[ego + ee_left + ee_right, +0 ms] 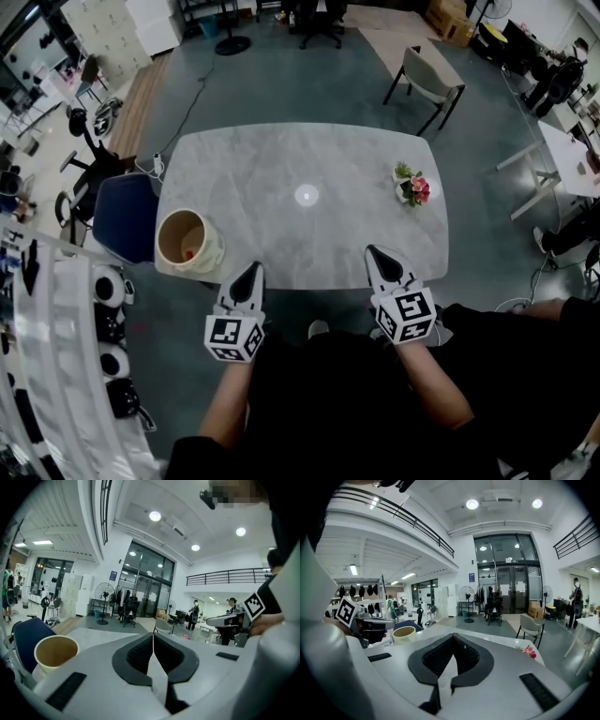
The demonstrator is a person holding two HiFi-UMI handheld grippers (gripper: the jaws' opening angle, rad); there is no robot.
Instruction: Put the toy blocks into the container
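Note:
A cream cup-shaped container (187,242) stands at the near left corner of the marble table (300,164), with a small red toy block (188,254) inside it. My left gripper (250,272) hovers at the table's near edge, just right of the container, shut and empty. My right gripper (377,253) sits over the near edge further right, also shut with nothing in it. The container (55,651) shows at the left in the left gripper view and small (404,634) in the right gripper view. No loose blocks show on the tabletop.
A small pot of pink flowers (412,188) stands near the table's right side. A blue chair (125,217) is tucked at the left, a beige chair (424,80) stands beyond the far right corner. White shelving (66,366) runs along the left.

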